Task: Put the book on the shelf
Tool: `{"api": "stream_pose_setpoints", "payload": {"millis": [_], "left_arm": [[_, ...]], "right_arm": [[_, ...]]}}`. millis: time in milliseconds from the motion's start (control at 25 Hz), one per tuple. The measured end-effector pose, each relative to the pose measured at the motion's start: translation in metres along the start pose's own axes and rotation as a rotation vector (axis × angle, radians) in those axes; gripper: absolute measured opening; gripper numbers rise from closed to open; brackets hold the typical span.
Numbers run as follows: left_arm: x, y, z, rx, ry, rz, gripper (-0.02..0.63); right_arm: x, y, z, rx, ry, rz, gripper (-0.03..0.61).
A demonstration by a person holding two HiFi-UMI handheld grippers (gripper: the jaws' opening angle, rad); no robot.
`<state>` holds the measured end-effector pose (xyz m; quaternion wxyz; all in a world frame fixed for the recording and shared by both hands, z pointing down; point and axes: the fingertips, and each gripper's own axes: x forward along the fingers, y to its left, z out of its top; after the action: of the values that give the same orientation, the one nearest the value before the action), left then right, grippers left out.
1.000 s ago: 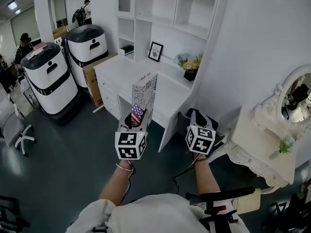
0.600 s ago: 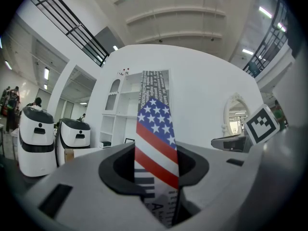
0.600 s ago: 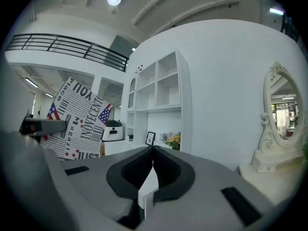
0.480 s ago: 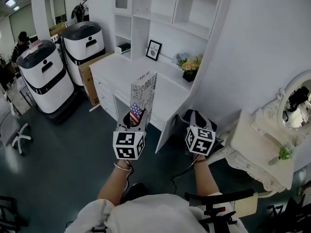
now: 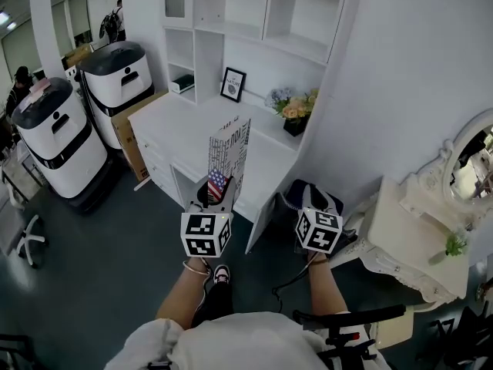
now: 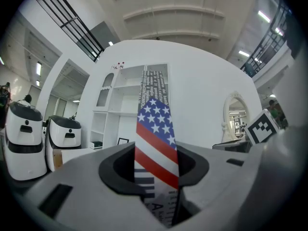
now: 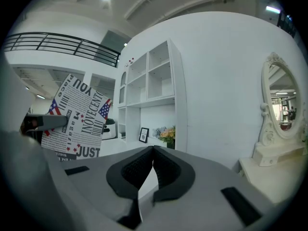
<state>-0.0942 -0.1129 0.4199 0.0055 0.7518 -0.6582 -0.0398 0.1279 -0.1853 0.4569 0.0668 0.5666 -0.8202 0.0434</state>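
The left tongs (image 6: 155,170) clamp the lower end of the upright stars-and-stripes book (image 6: 154,124); the right tongs (image 7: 152,161) are pressed together on nothing. The book hangs over the near edge of the white counter (image 5: 181,126), below the white shelf unit (image 5: 231,21). Two white machines (image 5: 54,137) stand on the dark floor (image 5: 115,253) at left, and a mirrored dressing table (image 5: 416,230) at right.

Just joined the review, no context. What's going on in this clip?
A person holds a gripper in each hand. The left gripper clamps a flag-print book upright; the right gripper is shut and empty. Both hang in front of the white desk with its shelf unit. The book is not yet on a shelf.
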Motion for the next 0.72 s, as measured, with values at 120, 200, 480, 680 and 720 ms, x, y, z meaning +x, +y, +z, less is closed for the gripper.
{"api": "stream_pose_setpoints", "payload": {"millis": [120,200,480,680,720], "left_arm": [[0.033,0.009,0.003,-0.007,-0.005,-0.023,0.156],[0.056,0.012,0.006,-0.007,-0.011,-0.045,0.157],[0.136,0.032,0.014,0.004,-0.003,-0.103,0.156],[0.187,0.050,0.019,0.018,-0.002,-0.141,0.157],[0.195,0.053,0.019,0.021,-0.002,-0.147,0.157]], "right_arm": [[0.025,-0.009,0.009,-0.004,-0.006,-0.024,0.021],[0.042,-0.016,0.018,-0.001,-0.017,-0.044,0.021],[0.109,-0.025,0.040,0.013,-0.027,-0.081,0.021],[0.155,-0.029,0.055,0.030,-0.045,-0.109,0.021],[0.163,-0.029,0.057,0.034,-0.049,-0.115,0.021]]}}
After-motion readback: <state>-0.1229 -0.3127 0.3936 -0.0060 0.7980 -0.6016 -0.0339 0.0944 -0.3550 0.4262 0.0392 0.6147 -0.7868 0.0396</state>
